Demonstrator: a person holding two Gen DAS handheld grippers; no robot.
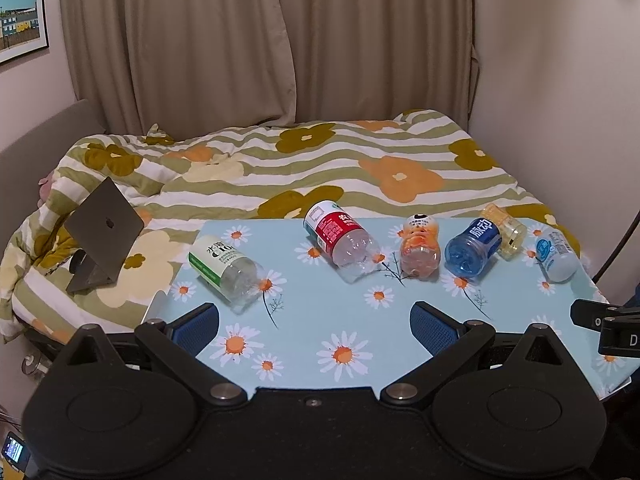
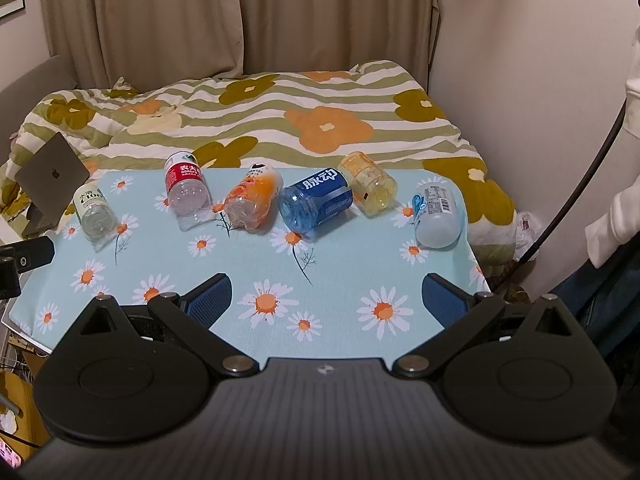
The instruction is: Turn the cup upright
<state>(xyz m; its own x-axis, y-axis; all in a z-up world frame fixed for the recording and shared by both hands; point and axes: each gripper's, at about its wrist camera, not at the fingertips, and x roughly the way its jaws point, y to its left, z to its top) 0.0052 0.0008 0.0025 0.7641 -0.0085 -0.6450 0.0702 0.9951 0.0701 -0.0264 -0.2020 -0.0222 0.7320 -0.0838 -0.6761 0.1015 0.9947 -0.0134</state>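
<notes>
Left gripper: your fingers stand wide apart with nothing between them, hanging over the near edge of the counter, toward its left side.
Green-label cup: on its side near the left edge, the clear closed end pointing toward you and a little right. It is just ahead and left of your left fingers, the nearest piece to that hand.
Red-label cup: on its side toward the far edge, long axis running from far-left to near-right.
Orange cup: on its side mid-counter, axis pointing almost straight at you.
Blue cup: on its side, tilted far-right to near-left, touching or nearly touching the yellow cup behind it; I cannot tell which.
Pale blue cup: on its side by the right edge, well apart from the rest, axis pointing near and slightly right.
Right gripper: your fingers are spread wide and hold nothing, over the near edge toward the right.
What the next move turns on: none stands upright yet. I judge the left hand best placed for the green-label cup and the right for the pale blue one; either way, close across the body, not along its length.
</notes>
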